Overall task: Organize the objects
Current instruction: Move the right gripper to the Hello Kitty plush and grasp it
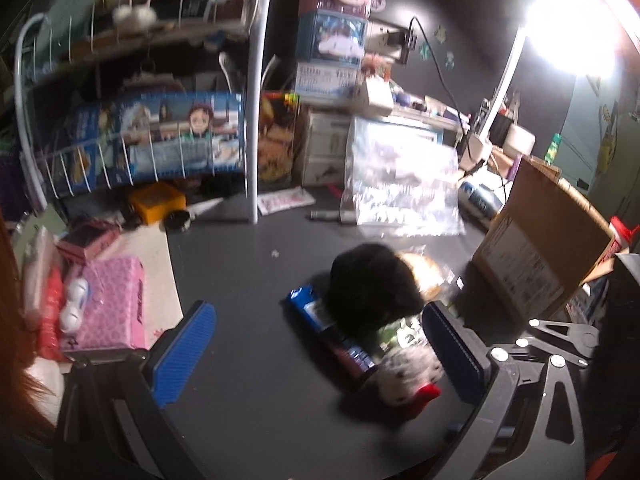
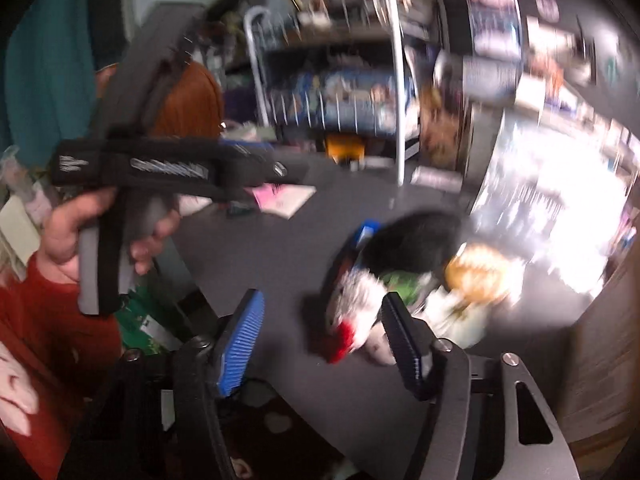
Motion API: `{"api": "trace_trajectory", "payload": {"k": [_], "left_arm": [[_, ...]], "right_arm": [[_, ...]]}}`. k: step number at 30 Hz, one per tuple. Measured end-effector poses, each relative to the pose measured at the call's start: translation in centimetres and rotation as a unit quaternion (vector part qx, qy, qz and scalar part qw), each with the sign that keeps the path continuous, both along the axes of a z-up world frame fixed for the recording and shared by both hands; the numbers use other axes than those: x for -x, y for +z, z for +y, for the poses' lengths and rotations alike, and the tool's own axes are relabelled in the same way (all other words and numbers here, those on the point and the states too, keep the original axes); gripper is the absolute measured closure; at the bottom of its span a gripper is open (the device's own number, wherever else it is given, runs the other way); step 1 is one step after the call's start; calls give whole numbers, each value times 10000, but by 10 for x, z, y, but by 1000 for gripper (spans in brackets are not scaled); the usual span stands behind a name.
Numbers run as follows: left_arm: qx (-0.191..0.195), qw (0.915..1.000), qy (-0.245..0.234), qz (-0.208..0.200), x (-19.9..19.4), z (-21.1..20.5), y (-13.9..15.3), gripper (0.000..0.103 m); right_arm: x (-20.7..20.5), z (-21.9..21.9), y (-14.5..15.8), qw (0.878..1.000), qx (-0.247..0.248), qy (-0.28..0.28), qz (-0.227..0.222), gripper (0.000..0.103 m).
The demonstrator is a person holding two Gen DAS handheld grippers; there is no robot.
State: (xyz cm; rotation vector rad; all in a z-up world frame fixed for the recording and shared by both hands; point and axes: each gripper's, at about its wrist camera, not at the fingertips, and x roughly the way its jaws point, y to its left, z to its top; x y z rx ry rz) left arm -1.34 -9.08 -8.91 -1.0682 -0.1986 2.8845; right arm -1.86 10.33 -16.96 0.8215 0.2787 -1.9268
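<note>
A small heap lies on the dark desk: a black fuzzy item (image 1: pixel 372 284), a blue snack packet (image 1: pixel 332 336), a white plush with a red part (image 1: pixel 408 380) and a tan round item (image 1: pixel 424 276). My left gripper (image 1: pixel 320 356) is open and empty, its right finger beside the plush. My right gripper (image 2: pixel 324 340) is open and empty, just in front of the same heap: the black fuzzy item (image 2: pixel 416 244), the white plush (image 2: pixel 356 304) and the tan item (image 2: pixel 476 276). The right wrist view is blurred. The left gripper's body (image 2: pixel 160 168) shows there, held in a hand.
A white wire rack (image 1: pixel 152 156) with boxes stands at the back left. A pink box (image 1: pixel 112 304) and small items lie at the left. A cardboard box (image 1: pixel 540 248) stands at the right. A clear plastic bag (image 1: pixel 400 184), stacked boxes (image 1: pixel 332 32) and a bright lamp (image 1: pixel 572 32) are behind.
</note>
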Motion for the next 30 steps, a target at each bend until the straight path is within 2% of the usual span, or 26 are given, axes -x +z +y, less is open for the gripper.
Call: {"api": "trace_trajectory", "payload": {"k": [3,6,10,15,22,25,28,30], "left_arm": [[51,9999,-96,78,-3,-3,-14,1],[-54,9998,-186,43,-4,-7,-23,1],[-237,9992,-317,-41,-2,-10,-29,1],[-337,9981,-504,-128,-1,-7,-33,1],[-446,9964,-655,-284,-9,-6,-35,1],[-671,9929,-937,-307,-12,-2,-31,1],[-599,9932,-944,-310,-15,2,-30,1],[-584,9937,-912,-298,-18,4,-30,1]], "right_arm": [[6,-6,-15,9997,-120,-186,-77,54],[8,-10,-22,9996,-175,-200,-115,57],[5,-20,-25,9985,-448,-244,176,58],[2,-30,-31,9948,-808,-353,505,72],[5,-22,-25,9976,-538,-347,268,88],[8,-20,-23,9978,-556,-315,202,88],[11,-19,-26,9976,-586,-338,131,75],[10,-20,-26,9984,-485,-291,61,46]]}}
